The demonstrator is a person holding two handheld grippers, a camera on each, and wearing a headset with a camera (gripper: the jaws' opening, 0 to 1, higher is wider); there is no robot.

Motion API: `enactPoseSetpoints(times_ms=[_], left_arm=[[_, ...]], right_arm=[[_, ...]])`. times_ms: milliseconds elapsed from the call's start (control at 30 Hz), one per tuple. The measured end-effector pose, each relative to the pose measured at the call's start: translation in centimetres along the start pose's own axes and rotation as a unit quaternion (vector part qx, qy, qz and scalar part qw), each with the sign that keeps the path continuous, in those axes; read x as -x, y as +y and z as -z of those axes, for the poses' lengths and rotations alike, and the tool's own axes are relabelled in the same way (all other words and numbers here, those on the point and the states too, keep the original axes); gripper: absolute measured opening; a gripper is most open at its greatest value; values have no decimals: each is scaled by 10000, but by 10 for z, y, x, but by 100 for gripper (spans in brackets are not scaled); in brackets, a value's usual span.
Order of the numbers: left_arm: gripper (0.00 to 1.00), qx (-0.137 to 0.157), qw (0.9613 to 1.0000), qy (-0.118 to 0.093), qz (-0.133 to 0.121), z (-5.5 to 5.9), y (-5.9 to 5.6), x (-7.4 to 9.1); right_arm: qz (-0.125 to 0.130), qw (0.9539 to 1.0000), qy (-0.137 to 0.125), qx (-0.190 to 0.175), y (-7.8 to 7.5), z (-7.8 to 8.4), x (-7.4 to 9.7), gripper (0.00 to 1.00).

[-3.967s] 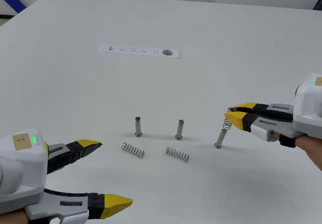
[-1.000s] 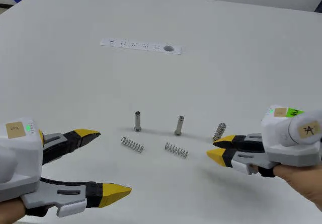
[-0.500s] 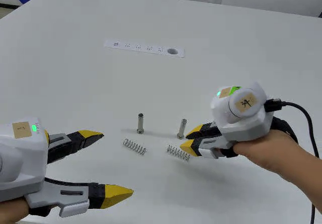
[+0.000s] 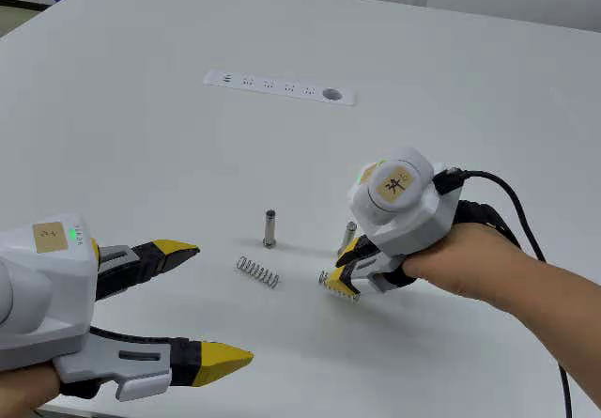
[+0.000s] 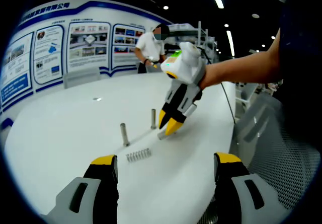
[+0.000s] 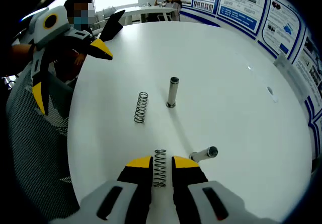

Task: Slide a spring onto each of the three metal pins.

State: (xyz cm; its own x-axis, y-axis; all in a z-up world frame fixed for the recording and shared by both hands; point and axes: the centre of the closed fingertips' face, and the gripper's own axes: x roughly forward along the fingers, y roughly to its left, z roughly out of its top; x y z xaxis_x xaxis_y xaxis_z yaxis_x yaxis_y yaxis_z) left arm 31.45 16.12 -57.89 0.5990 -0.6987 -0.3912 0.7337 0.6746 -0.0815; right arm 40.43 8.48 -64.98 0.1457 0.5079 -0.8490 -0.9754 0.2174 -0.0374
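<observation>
Two bare metal pins stand on the white table: the left pin and the middle pin. My right gripper points down at the table beside the middle pin. Its jaws are shut against both sides of a spring that lies on the table. A second spring lies loose before the left pin. My left gripper hovers wide open at the near left, holding nothing. The right hand hides the table behind it.
A white power strip lies far back on the table. A black cable trails from the right gripper. The table's near edge runs close under the left gripper. People stand far off in the gripper views.
The right gripper left a spring on the right pin, swept left and came down onto the loose spring by the middle pin. The left gripper has stayed put, open.
</observation>
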Motion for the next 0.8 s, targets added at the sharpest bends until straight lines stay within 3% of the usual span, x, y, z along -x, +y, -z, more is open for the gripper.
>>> enactPoseSetpoints(times_ms=[433, 800], left_arm=[[79, 17, 10000, -11, -19, 0, 1, 0], [79, 36, 10000, -30, -39, -1, 2, 1]], right_arm=[[-159, 9991, 373, 111, 2, 2, -12, 15], [-257, 9982, 530, 103, 2, 3, -16, 13]])
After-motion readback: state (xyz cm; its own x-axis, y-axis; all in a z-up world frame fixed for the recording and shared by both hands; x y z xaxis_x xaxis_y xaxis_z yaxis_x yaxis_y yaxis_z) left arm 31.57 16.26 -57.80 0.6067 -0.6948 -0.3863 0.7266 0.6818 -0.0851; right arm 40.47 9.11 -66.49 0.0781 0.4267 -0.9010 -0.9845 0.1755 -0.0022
